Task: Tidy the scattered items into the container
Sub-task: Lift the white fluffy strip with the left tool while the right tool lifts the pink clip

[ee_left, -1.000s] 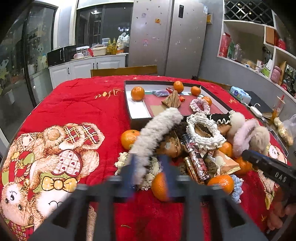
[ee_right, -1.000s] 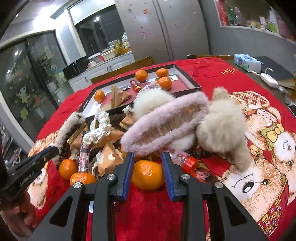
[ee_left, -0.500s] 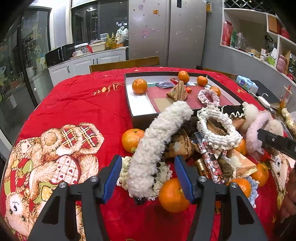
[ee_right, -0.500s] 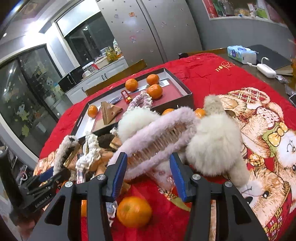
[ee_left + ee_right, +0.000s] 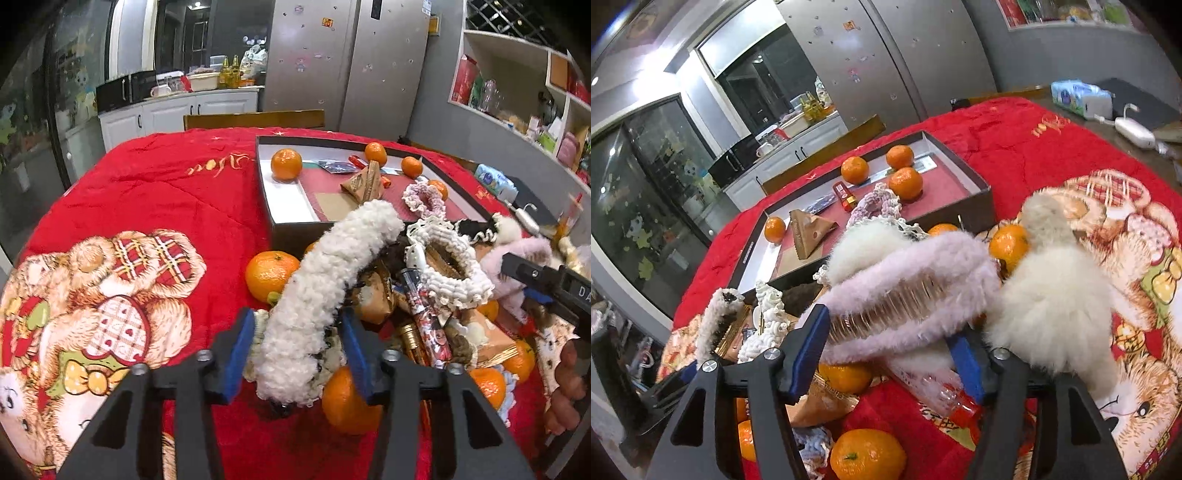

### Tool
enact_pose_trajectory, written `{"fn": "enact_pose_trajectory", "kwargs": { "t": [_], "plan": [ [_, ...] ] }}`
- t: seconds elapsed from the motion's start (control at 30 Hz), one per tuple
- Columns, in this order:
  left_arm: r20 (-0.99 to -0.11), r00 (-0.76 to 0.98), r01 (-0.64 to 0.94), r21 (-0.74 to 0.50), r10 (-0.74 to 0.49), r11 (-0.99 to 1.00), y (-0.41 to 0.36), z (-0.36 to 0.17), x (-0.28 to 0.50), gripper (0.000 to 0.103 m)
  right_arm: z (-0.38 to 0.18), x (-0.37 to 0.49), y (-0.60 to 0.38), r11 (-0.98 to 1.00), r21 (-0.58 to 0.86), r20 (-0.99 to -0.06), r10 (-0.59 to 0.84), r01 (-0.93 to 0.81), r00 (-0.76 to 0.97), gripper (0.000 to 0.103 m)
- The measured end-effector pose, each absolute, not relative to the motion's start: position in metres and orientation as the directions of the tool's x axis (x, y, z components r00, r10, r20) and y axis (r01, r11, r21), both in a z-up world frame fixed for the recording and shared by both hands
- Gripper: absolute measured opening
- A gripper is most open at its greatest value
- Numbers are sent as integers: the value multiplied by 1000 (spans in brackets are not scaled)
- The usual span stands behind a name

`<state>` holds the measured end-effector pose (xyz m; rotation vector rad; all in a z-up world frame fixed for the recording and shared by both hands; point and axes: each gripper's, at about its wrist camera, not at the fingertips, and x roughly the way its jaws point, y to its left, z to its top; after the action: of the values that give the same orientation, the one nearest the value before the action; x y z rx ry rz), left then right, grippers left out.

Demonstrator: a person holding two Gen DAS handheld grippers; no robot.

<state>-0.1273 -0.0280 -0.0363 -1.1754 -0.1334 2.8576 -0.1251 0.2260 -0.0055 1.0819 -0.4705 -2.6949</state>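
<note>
The left hand-held gripper (image 5: 297,352) has been closing around a fluffy white hair clip (image 5: 325,295), but its blue pads are not touching it yet. The right hand-held gripper (image 5: 886,349) has been opening around a fuzzy pink hair clip (image 5: 905,291). Both clips lie in the pile just in front of the box (image 5: 286,232) on the red surface (image 5: 166,192)

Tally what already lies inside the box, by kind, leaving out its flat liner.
Oranges: 4
Triangular packet: 1
Pink scrunchie: 1
Red wrapper: 1
Dark foil wrapper: 1
Total: 8
</note>
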Motion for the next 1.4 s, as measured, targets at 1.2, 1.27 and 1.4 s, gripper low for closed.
{"fn": "enact_pose_trajectory", "kwargs": {
  "t": [1.2, 1.27, 1.4],
  "plan": [
    [-574, -813, -58, -85, 96, -995, -27, 18, -66, 40, 61, -60, 222, -956, 256, -466, -250, 141, -849, 5],
    [-567, -818, -63, -84, 100, -994, -25, 21, -59, 40, 67, -53, 221, -958, 242, -453, -250, 152, -856, 5],
    [-557, -824, -75, -84, 109, -994, -23, 24, -44, 40, 64, -45, 220, -952, 256, -472, -276, 169, -837, 11]
  ]
}}
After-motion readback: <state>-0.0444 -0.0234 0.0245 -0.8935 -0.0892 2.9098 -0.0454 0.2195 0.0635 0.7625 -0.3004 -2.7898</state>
